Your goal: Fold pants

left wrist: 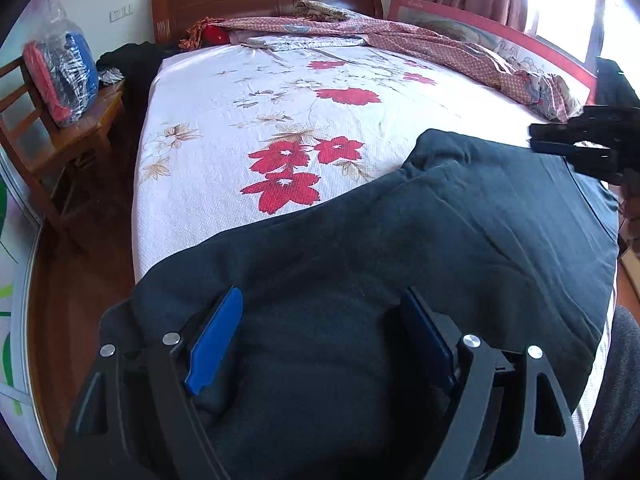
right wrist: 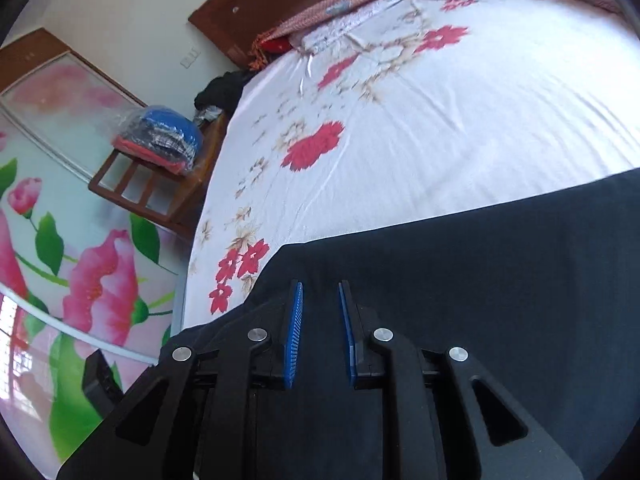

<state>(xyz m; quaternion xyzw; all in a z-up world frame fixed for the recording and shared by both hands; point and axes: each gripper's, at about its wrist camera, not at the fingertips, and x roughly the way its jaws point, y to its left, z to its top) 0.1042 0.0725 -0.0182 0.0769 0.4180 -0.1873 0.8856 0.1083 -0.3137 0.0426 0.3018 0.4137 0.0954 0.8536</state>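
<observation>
The dark navy fabric pants (left wrist: 460, 240) are lying across the near edge of the white, red-flowered bed sheet (left wrist: 260, 120), with their long axis running from the left gripper (left wrist: 320, 340) toward the far right, where the right gripper (left wrist: 560, 148) is hovering over the other end.

The left gripper is standing wide, its blue pads (left wrist: 216, 340) straddling a raised bunch of cloth without visibly pressing on it; treat it as released.

In the right wrist view, the right gripper (right wrist: 320, 332) is showing a narrow gap between its blue pads (right wrist: 294, 336), with dark cloth directly beneath. Whether cloth is pinched cannot be told.

Judgement: each gripper is sitting nearest its own end, so the coming fold depends on carrying one end along the long axis onto the other.
</observation>
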